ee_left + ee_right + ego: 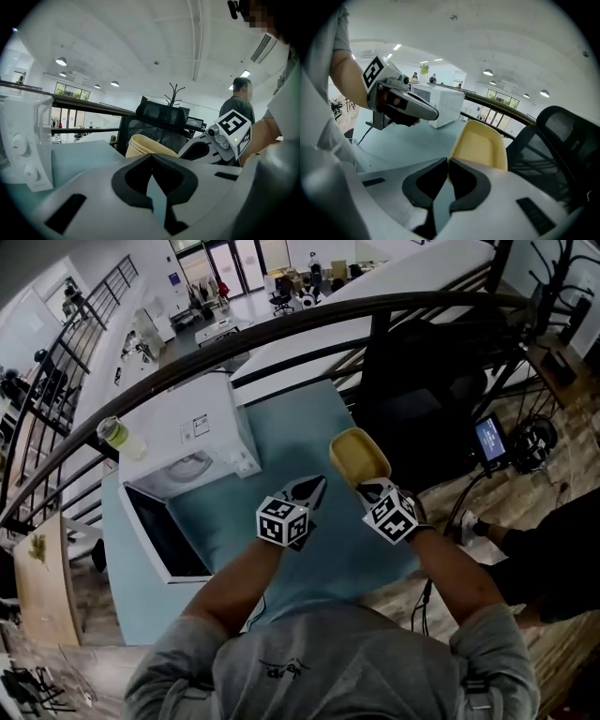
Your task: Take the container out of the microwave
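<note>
1. your right hand-held gripper [372, 487] has its jaws closed on the near rim of the yellow container [359, 456]. the right gripper view confirms it: the two jaw tips meet on the rim, with the container's open inside facing the camera.
2. the container is outside the microwave [192, 442]. it sits over the right part of the light blue bench [309, 418], at about 3 o'clock from the microwave and well apart from it. no view shows whether its base touches the bench.
3. your left hand-held gripper [314, 487] has its jaws together with nothing between them. in the left gripper view the tips meet, and only bench surface shows past them. it is just beside the right hand-held gripper, at its 9 o'clock.
4. from the left gripper view, the container [145, 146] shows beyond the jaw tips at about 12 o'clock. the right hand-held gripper [190, 151] is at 2 o'clock and the microwave [23, 140] at 9 o'clock.
5. from the right gripper view, the container [480, 143] fills the space ahead of the jaws. the left hand-held gripper [433, 113] is at 10 o'clock, with the microwave [440, 105] behind it.
6. the microwave door [169, 535] stands open, its dark panel swung toward 7 o'clock in the head view, and the cavity is exposed.
7. a bottle [120, 437] stands on top of the microwave at its left end.
8. a black office chair [412, 399] stands off the bench's right edge, at 1 o'clock from the container.
</note>
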Demonstrator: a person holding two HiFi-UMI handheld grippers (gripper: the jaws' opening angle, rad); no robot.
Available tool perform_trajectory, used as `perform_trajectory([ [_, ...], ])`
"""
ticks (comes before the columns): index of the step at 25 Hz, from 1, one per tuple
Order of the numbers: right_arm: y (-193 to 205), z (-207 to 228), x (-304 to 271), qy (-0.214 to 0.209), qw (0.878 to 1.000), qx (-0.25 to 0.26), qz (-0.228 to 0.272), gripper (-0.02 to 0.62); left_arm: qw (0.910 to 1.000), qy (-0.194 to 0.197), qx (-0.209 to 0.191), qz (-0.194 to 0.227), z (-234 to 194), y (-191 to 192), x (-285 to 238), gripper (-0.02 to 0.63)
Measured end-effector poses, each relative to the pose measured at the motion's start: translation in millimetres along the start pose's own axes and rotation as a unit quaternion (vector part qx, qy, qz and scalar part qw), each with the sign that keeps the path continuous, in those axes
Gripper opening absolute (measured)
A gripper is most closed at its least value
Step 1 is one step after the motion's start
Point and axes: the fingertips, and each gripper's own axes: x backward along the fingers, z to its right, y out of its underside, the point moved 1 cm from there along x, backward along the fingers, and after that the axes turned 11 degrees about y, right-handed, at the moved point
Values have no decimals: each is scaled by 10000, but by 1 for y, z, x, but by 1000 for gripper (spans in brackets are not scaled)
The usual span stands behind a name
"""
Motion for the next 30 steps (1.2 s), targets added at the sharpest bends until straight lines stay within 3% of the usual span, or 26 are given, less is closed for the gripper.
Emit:
perform_trajectory([
  [12,57,-20,-34,-145,9989,-115,-421,32,9989,10,285,-376,-9,53,-21,14],
  [30,92,-35,-57,-183,9978,-131,-618,32,9964,101,472,-696,-6,96,-42,14],
])
